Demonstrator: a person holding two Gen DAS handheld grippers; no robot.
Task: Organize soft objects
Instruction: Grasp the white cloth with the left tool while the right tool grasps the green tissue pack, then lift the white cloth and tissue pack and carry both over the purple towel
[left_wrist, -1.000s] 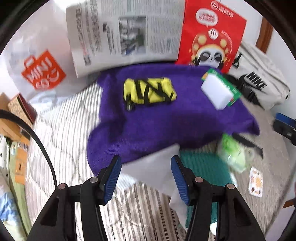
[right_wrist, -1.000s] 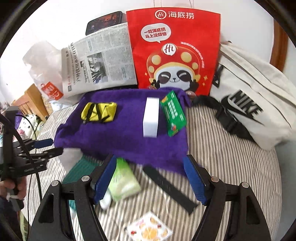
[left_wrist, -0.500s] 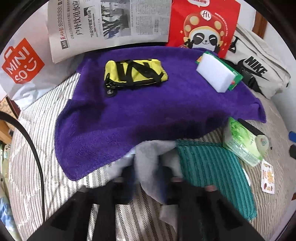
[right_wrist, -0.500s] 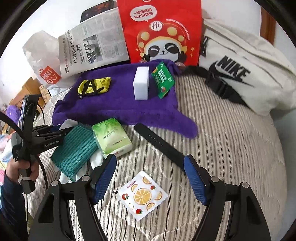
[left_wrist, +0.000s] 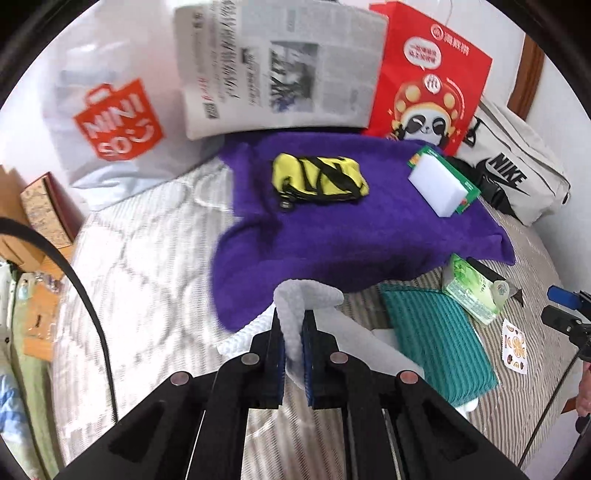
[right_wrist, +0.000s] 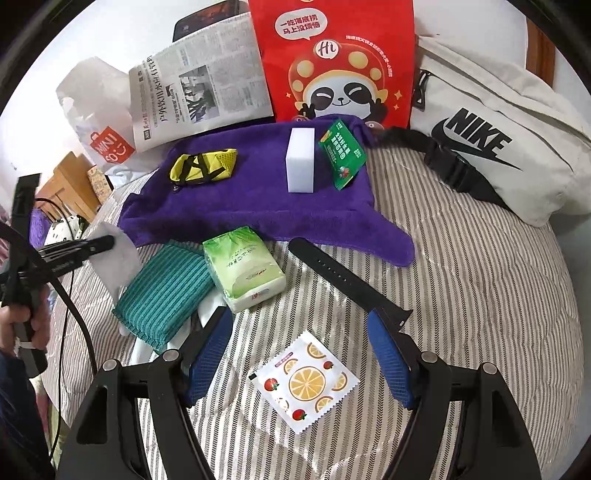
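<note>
In your left wrist view, your left tool (left_wrist: 293, 341) is clenched on a pale grey textured cloth (left_wrist: 295, 306), lifted at the near edge of the purple fleece towel (left_wrist: 354, 229) on the striped bed (left_wrist: 140, 295). In your right wrist view, your right tool (right_wrist: 301, 363) stands released over a white fruit-printed sachet (right_wrist: 304, 382), with the teal ribbed cloth (right_wrist: 166, 291) lying left of it.

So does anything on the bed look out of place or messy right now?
Yes. The purple towel lies rumpled, one corner trailing toward the black strap. The tissue pack sits tilted, half on the green cloth. The left gripper pinches a white cloth.
</note>
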